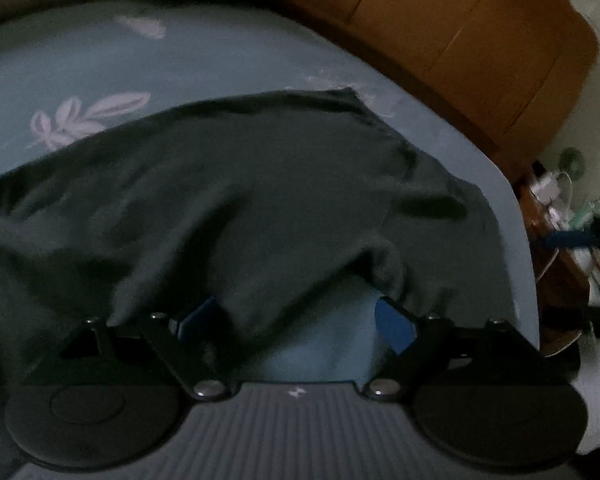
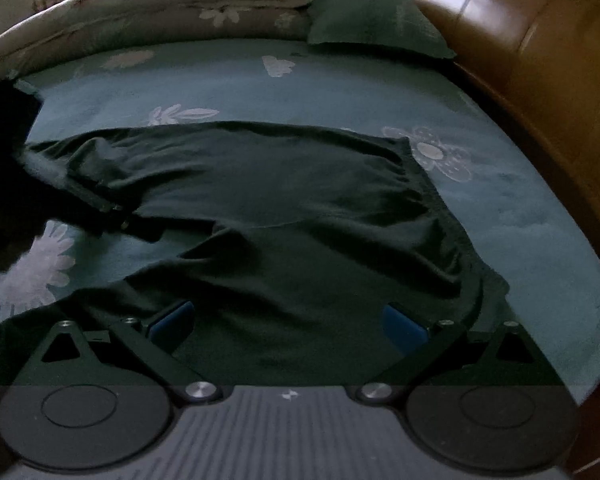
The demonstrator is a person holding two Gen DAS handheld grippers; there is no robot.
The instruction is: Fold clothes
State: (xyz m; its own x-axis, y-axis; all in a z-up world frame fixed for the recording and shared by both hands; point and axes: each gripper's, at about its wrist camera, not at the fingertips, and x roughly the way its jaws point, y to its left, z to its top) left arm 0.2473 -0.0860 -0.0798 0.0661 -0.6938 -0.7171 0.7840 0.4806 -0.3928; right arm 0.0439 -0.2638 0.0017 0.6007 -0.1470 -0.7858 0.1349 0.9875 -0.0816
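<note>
A dark green garment lies spread and wrinkled on the blue flowered bedsheet. My left gripper hovers at its near edge with its jaws wide apart. A fold of the hem drapes over the left blue pad and bare sheet shows between the fingers, so neither pad presses on cloth. In the right wrist view the same garment stretches across the bed. My right gripper stands open low over its near part, with both blue pads clear of each other.
A brown padded headboard curves along the right. A green pillow and a folded quilt lie at the back. A cluttered nightstand stands past the bed's right edge. A dark shape covers the garment's left end.
</note>
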